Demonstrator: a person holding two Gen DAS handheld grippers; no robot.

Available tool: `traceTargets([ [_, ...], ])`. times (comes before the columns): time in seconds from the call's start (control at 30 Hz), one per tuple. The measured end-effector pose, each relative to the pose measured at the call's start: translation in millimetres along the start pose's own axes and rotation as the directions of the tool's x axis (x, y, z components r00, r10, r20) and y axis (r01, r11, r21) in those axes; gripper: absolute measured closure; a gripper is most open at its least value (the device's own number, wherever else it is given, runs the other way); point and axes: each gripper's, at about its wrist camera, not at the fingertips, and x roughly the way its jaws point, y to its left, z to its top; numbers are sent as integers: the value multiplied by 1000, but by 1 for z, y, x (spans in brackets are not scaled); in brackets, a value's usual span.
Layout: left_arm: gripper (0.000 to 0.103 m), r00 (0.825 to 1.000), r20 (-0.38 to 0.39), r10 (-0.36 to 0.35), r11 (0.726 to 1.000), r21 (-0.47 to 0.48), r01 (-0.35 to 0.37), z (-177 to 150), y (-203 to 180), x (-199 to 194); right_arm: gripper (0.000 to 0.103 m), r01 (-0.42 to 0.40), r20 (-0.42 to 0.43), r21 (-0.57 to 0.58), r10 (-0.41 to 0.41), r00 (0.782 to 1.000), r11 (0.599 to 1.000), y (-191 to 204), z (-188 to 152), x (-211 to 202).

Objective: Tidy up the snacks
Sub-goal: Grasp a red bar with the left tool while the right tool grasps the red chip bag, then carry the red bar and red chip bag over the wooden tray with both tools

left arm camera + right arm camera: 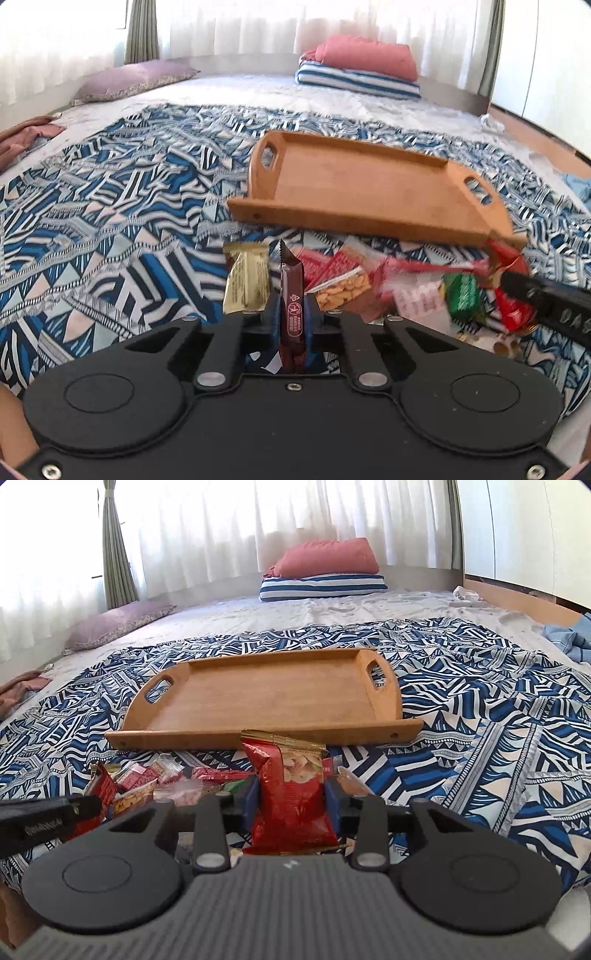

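Note:
My left gripper (291, 314) is shut on a dark maroon snack bar (291, 291), held upright just in front of a pile of snack packets (369, 284). A gold packet (247, 282) lies to its left. My right gripper (291, 797) is shut on a red chip bag (291, 790), held above the bedspread near the pile (147, 779). An empty wooden tray (369, 184) with two handle holes lies just beyond the snacks; it also shows in the right wrist view (266, 698). The right gripper shows at the right of the left wrist view (546, 302).
The snacks and tray lie on a blue, white and beige patterned bedspread (480, 720) on a bed. A purple pillow (118, 622) lies far left, and a red pillow on a striped folded blanket (325, 572) at the back. Curtains hang behind.

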Motion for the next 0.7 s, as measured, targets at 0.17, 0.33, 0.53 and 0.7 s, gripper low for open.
traceTargets([
  [0.17, 87, 998, -56, -8, 999, -39, 6, -7, 5, 11, 61, 7, -11, 5, -7, 1000, 1000, -2, -2, -1],
  [0.33, 90, 999, -32, -2, 999, -51, 0, -5, 9, 6, 61, 11, -16, 1, -11, 1000, 1000, -2, -3, -3],
  [0.53, 90, 1000, 26, -16, 999, -35, 16, 6, 8, -11, 61, 14, 0, 8, -14, 1000, 1000, -2, 1, -7],
  [0.7, 90, 998, 55, -19, 1000, -9, 20, 19, 3, -21, 61, 13, -1, 15, -13, 1000, 1000, -1, 8, -9],
])
